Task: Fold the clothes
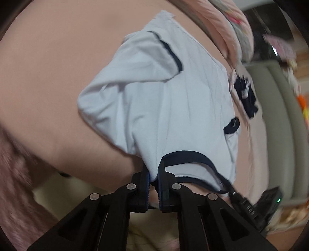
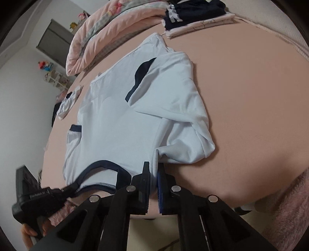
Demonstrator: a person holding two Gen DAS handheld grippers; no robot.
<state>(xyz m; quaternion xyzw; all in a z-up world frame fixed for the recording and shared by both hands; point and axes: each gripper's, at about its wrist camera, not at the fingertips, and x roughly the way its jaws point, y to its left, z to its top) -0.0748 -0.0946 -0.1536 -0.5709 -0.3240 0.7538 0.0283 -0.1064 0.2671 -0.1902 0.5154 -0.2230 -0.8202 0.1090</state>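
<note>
A white T-shirt (image 1: 164,100) (image 2: 119,119) with navy trim lies on the pink bed sheet (image 1: 48,77) (image 2: 241,86). Its neck end is nearest me, and one sleeve is folded over the body, its navy cuff (image 1: 170,52) (image 2: 143,71) showing. My left gripper (image 1: 153,170) is shut on the fabric beside the navy collar (image 1: 189,154), and it appears at the collar's left end (image 2: 65,190) in the right wrist view. My right gripper (image 2: 153,170) is shut on the shoulder fabric at the collar's (image 2: 104,164) other side. In the left wrist view, the right gripper (image 1: 231,191) is partly seen.
A pink quilt (image 2: 100,32) (image 1: 222,23) is heaped at the bed's far side. Folded dark and pale clothes (image 2: 193,15) are stacked behind the shirt. A small striped garment (image 2: 67,102) lies by the bed edge. A fuzzy pink blanket (image 2: 285,202) covers the near corner.
</note>
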